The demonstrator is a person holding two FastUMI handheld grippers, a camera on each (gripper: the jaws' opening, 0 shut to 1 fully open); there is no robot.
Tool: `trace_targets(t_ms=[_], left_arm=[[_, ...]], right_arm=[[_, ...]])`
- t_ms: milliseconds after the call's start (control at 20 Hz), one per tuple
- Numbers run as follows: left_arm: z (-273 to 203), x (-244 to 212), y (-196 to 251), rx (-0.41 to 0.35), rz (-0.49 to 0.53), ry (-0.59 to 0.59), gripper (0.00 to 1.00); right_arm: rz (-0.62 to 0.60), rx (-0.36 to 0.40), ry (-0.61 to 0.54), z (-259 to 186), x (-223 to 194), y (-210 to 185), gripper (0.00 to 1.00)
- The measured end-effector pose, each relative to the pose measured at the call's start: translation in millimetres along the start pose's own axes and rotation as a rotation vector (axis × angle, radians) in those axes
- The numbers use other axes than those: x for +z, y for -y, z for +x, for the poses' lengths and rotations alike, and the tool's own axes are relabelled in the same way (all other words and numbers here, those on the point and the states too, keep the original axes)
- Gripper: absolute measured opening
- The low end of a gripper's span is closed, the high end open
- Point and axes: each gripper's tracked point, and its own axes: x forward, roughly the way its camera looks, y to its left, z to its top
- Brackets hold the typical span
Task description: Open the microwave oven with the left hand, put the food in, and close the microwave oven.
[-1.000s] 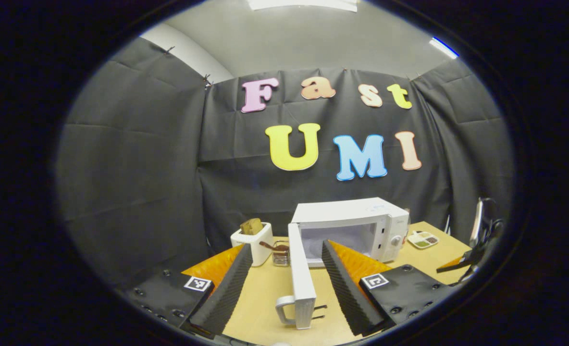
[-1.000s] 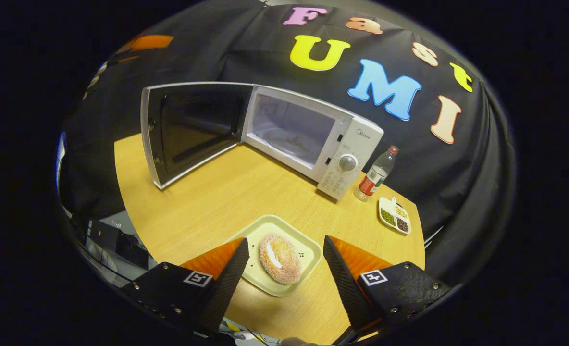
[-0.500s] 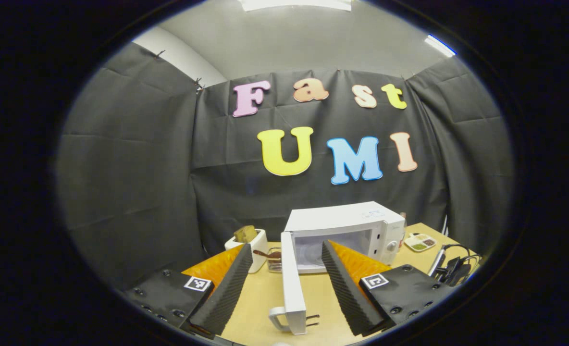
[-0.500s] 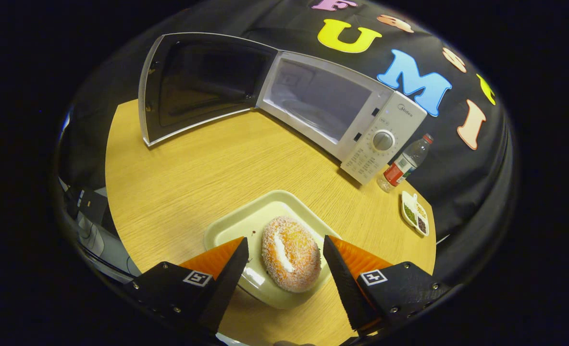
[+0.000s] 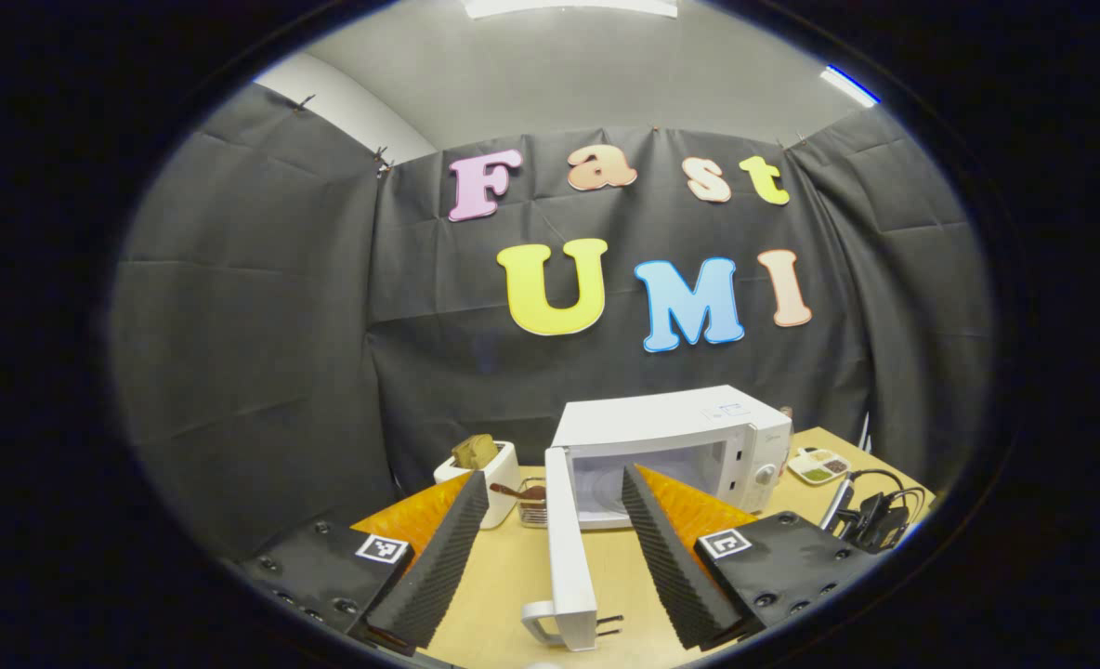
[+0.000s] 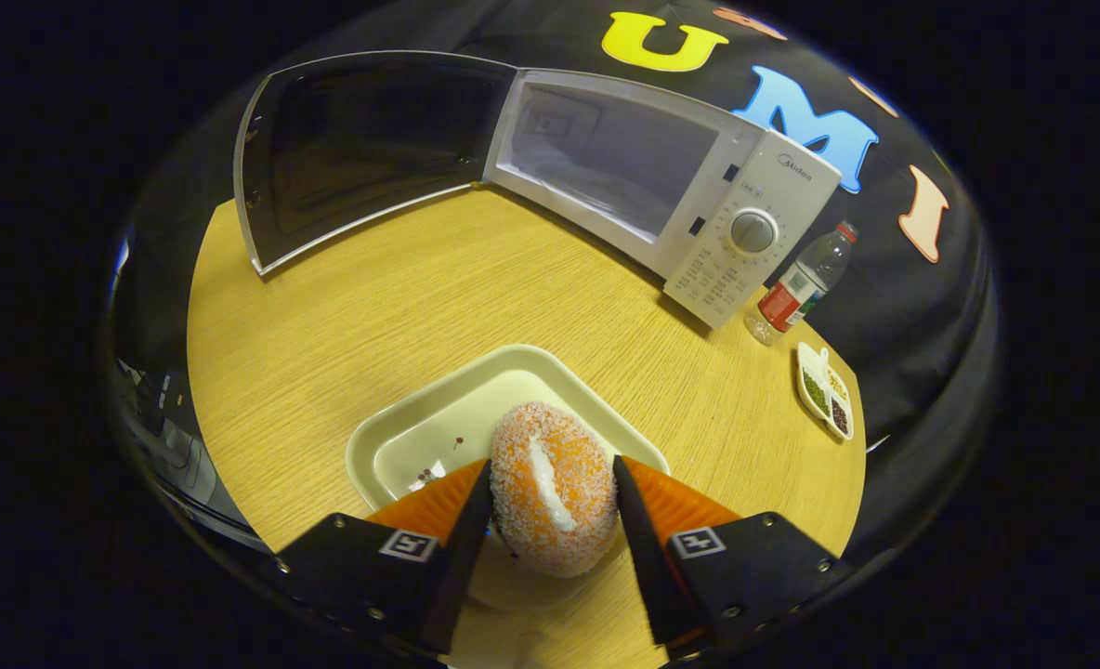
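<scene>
1. Doughnut point(image 6: 553, 488) sits in the tray point(image 6: 420, 432) near the desk's point(image 6: 346, 316) front edge, long axis pointing away, right claw point(image 6: 550, 520) pinching its sides.
2. Microwave point(image 6: 661, 186) cavity gapes beyond, door point(image 6: 355, 149) swung left.
3. Left claw point(image 5: 550, 548) is spread around the door's edge.

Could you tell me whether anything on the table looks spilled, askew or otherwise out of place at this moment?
Nothing serious stands out. A few dark crumbs lie loose in the tray beside the doughnut, which the right gripper clasps. The microwave door is swung wide open, as the task needs. The bottle stands upright.
</scene>
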Motion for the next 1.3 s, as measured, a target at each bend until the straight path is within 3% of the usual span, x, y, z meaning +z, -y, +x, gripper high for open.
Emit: trace_targets(t_ms=[50, 150, 250, 600, 700, 1000, 1200, 1300], left_arm=[[1.6, -1.7, -0.6, -0.001, -0.003, -0.006, 1.0], [4.8, -3.7, -0.8, -0.006, -0.008, -0.011, 0.99], [8.1, -4.5, -1.3, -0.014, -0.01, -0.009, 1.0], [12.5, -8.2, -11.8, -0.034, 0.007, -0.018, 1.0], [16.2, -10.7, -15.2, -0.036, 0.02, -0.027, 1.0], [23.9, -11.7, -22.0, -0.021, 0.041, -0.013, 0.99], [27.8, -26.6, -20.1, -0.009, 0.036, -0.008, 0.98], [26.6, -39.9, -21.0, -0.006, 0.072, -0.026, 0.97]], right_arm=[[0.003, 0.01, -0.012, 0.3, 1.1, -1.5, 0.7], [0.044, 0.029, -0.023, -5.1, 3.7, -2.8, 0.7], [0.165, 0.064, 0.002, -13.0, 19.1, -5.9, 0.7], [0.709, 0.246, 0.172, -19.5, 149.7, -19.9, 0.7], [0.801, 0.252, 0.202, -3.1, 184.2, -16.6, 0.7], [1.003, 0.158, 0.317, 68.6, 255.0, -0.2, 0.7], [1.178, 0.045, 0.4, 118.2, 292.2, 22.1, 0.7], [1.193, -0.024, 0.442, 134.9, 305.5, 35.8, 0.7]])
